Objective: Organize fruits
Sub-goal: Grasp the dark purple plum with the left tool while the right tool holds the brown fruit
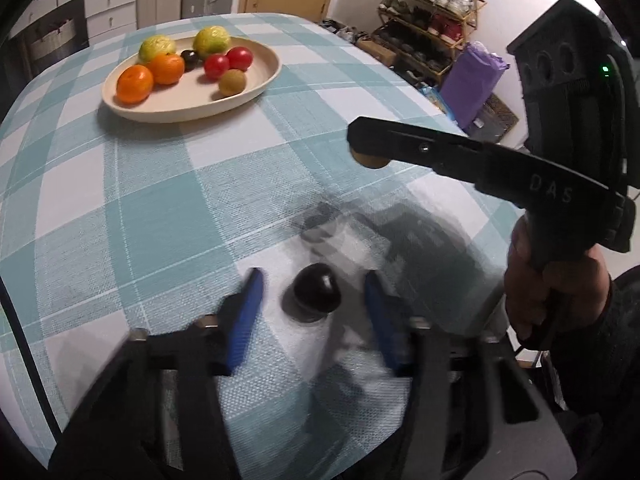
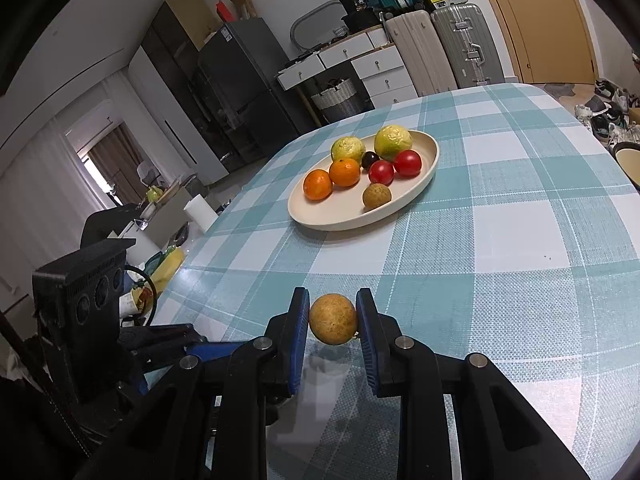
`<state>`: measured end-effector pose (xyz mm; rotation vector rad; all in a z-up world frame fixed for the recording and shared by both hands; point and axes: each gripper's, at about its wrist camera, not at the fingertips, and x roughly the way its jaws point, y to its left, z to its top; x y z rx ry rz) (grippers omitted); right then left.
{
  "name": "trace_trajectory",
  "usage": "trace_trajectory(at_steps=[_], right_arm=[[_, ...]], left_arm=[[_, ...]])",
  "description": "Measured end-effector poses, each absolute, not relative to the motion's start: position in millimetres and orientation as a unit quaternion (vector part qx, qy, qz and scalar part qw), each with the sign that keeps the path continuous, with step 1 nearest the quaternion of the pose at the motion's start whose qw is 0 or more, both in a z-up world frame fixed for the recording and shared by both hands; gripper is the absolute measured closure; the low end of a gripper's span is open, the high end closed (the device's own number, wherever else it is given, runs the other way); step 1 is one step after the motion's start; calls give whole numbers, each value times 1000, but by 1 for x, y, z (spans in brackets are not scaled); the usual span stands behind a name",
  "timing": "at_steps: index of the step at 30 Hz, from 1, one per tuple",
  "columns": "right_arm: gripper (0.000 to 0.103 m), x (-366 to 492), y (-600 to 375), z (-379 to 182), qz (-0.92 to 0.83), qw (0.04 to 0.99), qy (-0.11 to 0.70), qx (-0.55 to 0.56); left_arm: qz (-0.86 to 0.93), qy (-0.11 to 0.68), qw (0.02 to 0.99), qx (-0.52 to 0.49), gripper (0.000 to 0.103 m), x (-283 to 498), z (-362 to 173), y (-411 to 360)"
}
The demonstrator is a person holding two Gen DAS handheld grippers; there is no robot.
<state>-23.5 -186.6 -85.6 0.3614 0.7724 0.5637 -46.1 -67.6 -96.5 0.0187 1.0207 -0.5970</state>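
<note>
A dark plum lies on the checked tablecloth between the blue fingers of my open left gripper, which do not touch it. My right gripper is shut on a brown round fruit and holds it just above the cloth; it also shows in the left wrist view under the right gripper's black finger. A cream oval plate farther back holds two oranges, two green citrus, two red tomatoes, a dark plum and a brown fruit. The plate also shows in the left wrist view.
The table's teal and white cloth spreads around the plate. The right gripper's body and the holding hand stand at the right of the left wrist view. The left gripper's body stands at the table's left edge. Shoe racks, suitcases and drawers stand beyond the table.
</note>
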Motion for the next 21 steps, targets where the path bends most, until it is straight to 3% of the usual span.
trace_trajectory(at_steps=[4, 21], right_arm=[[78, -24, -190, -87, 271, 872, 366, 177], [78, -10, -192, -88, 280, 869, 365, 183]], left_arm=[[-287, 482, 828, 13, 82, -45, -98, -70], [-272, 465, 840, -58, 82, -1, -75, -35]])
